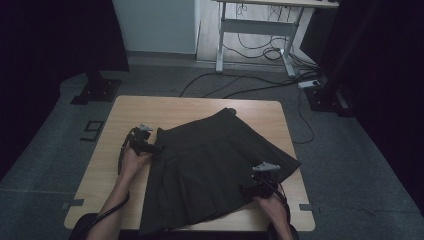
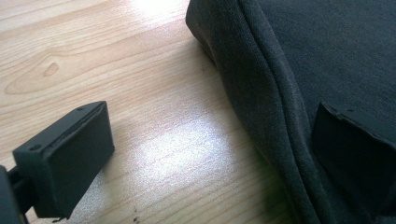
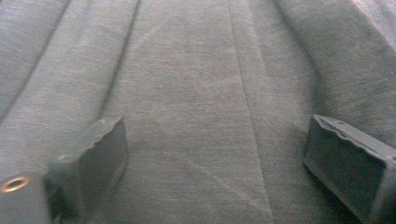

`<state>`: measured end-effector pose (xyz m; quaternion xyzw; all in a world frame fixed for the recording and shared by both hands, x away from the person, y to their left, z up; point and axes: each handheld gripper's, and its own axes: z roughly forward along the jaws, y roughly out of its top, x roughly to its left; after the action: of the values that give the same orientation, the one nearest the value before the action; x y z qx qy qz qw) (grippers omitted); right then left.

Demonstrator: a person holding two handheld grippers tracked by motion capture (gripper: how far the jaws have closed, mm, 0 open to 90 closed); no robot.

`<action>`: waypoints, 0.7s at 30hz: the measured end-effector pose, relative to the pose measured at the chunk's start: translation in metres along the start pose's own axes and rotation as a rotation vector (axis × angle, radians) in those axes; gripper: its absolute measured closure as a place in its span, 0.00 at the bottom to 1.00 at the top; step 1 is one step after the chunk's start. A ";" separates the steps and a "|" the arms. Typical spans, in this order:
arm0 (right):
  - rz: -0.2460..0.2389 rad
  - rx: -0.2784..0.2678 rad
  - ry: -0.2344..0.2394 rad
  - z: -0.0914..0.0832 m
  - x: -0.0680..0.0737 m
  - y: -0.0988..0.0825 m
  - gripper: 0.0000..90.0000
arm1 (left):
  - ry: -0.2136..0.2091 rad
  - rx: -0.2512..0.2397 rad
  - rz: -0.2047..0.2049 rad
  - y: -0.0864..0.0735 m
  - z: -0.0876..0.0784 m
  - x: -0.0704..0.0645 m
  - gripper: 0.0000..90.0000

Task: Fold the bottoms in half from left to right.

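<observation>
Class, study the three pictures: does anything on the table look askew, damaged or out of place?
The dark pleated skirt lies skewed across the wooden table, its right corner hanging over the table's edge. No damage or spill shows. Both the left tongs and right tongs stand open at it.

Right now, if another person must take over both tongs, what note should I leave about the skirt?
Left tongs: open, astride the skirt edge at its left side, one jaw over wood, one over cloth; nothing gripped.
Right tongs: open, over the pleats near the right hem; nothing gripped.
Skirt: spread flat on the table, hem hanging over the near edge.
Done: no fold yet.
Left: probably grip the cloth and start folding.
</observation>
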<state>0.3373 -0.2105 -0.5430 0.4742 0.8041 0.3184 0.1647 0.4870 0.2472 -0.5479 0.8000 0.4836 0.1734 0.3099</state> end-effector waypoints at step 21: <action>-0.325 -0.007 0.328 -0.001 0.126 0.046 0.01 | 0.005 0.000 -0.002 0.000 0.000 0.001 0.00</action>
<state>0.3041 -0.0858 -0.5069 0.2800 0.8848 0.3632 0.0825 0.4873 0.2477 -0.5480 0.7991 0.4850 0.1753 0.3090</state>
